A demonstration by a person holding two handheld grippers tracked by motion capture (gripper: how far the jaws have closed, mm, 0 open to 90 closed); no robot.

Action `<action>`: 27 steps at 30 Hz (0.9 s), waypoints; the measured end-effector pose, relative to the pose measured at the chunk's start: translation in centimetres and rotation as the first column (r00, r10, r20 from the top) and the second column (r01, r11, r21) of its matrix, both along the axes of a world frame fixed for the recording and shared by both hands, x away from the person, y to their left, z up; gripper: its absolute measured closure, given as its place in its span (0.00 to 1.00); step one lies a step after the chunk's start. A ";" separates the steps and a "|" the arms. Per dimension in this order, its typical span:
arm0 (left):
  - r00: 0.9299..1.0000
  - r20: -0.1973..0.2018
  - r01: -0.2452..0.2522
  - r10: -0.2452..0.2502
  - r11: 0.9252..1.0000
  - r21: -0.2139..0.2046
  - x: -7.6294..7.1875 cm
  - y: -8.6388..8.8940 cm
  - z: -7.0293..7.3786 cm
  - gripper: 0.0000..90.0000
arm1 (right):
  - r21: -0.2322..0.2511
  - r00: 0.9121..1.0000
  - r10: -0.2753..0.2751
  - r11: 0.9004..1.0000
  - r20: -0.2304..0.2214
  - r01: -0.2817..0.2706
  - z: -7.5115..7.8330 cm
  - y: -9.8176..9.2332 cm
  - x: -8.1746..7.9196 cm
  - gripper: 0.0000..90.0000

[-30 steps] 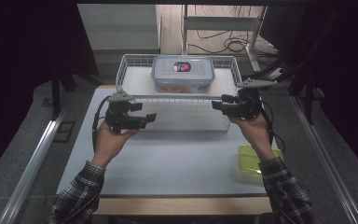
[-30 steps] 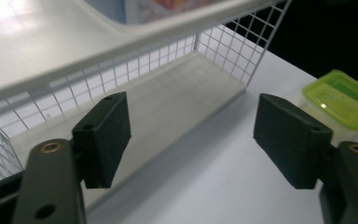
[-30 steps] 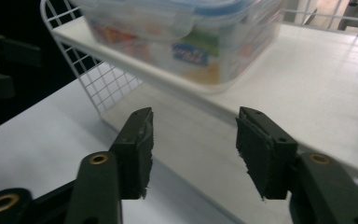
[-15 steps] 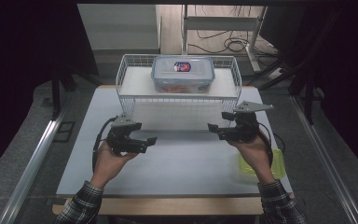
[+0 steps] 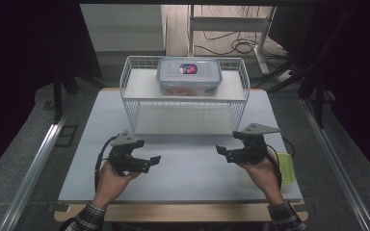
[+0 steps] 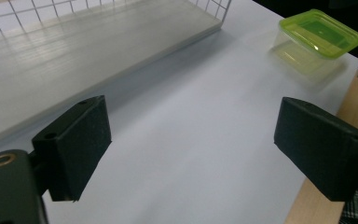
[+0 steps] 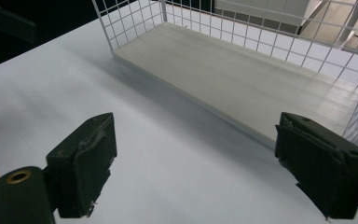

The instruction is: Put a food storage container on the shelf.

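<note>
On the white desk [image 5: 188, 168], 2 hand-held grippers are held low over the near half, each by 1 hand. The left hand-held gripper [image 5: 155, 160] is seen near left in the high view, the right hand-held gripper [image 5: 220, 151] near right, their jaws pointed toward each other across bare desk. Both are released: the jaws have just been opening, and in each gripper view they stand wide apart with nothing between them.

Nearest to the right hand-held gripper is a green tub [image 5: 285, 167], set at the near right edge of the desk, partly hidden behind the right hand in the high view. In the left gripper view the tub [image 6: 317, 39] is seen whole: a small, low, rectangular box with rounded corners, clear pale walls and a bright lime-green lid with a raised rim. It is shut and sits flat, apart from both hand-held grippers.

A white wire rack [image 5: 139, 115] stands at the far middle of the desk, with a pale board as its floor. On its upper shelf a clear box [image 5: 189, 77] with a grey-blue lid and a red and blue label is seen.
</note>
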State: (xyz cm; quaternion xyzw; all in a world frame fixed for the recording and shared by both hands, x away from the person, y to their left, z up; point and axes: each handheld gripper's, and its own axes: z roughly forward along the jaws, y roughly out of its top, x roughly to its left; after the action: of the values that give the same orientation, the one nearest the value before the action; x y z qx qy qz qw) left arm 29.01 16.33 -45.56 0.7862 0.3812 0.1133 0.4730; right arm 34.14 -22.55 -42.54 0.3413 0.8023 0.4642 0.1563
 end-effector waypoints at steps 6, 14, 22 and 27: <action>1.000 -0.001 -0.020 0.020 0.999 -0.028 -1.1 0.5 -1.1 0.07 | -0.001 1.000 -0.013 1.000 0.019 0.013 -1.0 0.1 -1.0 0.08; 0.998 0.036 -0.061 0.059 0.997 0.044 -2.4 0.6 -3.1 0.04 | -0.002 1.000 0.006 1.000 0.013 -0.006 -2.4 0.4 -2.6 0.08; 0.997 0.043 -0.065 0.062 0.993 0.093 -3.1 0.5 -4.3 0.04 | -0.039 1.000 0.019 0.999 -0.020 -0.020 -4.4 0.7 -3.4 0.07; 0.998 0.034 -0.051 0.047 0.993 0.106 -3.3 0.4 -5.0 0.04 | -0.059 0.999 0.020 0.998 -0.035 -0.023 -5.2 0.6 -3.7 0.07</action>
State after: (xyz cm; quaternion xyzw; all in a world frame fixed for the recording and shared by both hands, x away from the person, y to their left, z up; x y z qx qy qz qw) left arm 25.76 16.70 -50.60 0.7990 0.3862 0.1575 0.4332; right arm 30.45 -21.91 -47.71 0.3356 0.8220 0.4357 0.1478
